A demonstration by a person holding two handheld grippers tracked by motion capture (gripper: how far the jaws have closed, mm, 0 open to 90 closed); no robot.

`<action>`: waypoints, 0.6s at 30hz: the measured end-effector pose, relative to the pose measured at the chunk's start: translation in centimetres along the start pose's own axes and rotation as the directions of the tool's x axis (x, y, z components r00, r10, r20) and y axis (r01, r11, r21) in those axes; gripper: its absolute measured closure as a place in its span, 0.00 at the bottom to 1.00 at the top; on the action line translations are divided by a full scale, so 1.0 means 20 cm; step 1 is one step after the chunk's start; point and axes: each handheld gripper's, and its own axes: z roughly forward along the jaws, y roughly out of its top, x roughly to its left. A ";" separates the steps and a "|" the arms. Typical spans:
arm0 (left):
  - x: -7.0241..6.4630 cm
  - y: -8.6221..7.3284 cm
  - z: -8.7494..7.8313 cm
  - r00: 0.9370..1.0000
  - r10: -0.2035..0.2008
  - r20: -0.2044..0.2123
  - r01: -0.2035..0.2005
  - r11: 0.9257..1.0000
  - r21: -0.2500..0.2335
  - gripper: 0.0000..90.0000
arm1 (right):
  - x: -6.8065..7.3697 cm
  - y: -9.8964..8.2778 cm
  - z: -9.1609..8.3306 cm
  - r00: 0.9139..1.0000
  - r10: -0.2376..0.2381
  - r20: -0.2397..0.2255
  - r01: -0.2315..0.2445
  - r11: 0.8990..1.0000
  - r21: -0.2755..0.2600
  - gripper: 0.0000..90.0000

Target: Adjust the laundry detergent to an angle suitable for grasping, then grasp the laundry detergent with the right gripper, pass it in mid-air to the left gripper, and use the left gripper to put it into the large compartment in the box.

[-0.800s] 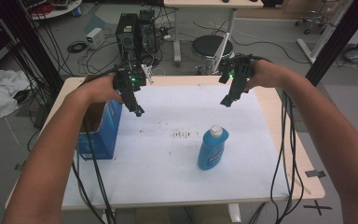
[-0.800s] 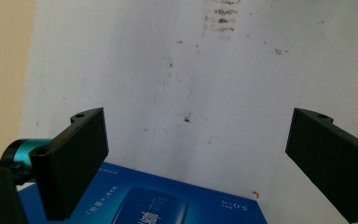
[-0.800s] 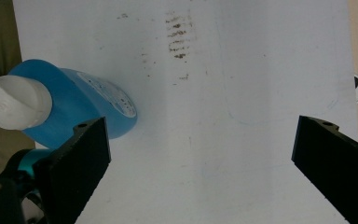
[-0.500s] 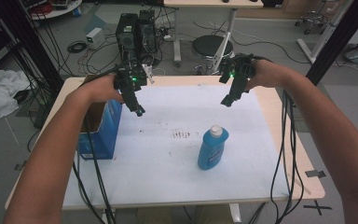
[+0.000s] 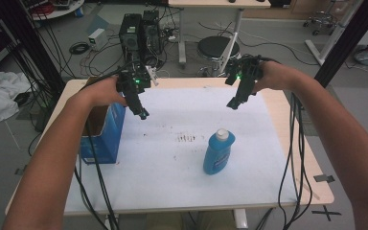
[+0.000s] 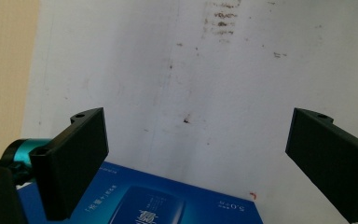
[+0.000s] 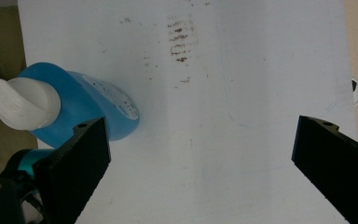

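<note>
Smooth blue plastic bottle (image 5: pixel 218 153), boxy blue carton (image 5: pixel 100 133); both grippers' jaws wide, empty.

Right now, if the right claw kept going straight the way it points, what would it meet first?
Probably the bare white sheet on the table: the right claw is open and empty, with sheet between its jaws. The blue bottle stands off beside one jaw, likely just outside that line, though depth is unclear.

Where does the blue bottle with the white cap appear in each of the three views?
High view: blue bottle stands upright, right of centre on the white mat.
Left gripper view: no bottle here.
Right gripper view: blue bottle at the left edge, white cap nearest the camera.
Shared landmark: brown smudge marks.
</note>
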 end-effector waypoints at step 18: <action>0.01 0.00 0.00 1.000 -0.014 -0.007 0.014 1.000 -0.012 0.06 | 0.00 0.00 0.00 1.000 0.006 0.002 -0.006 1.000 -0.006 0.04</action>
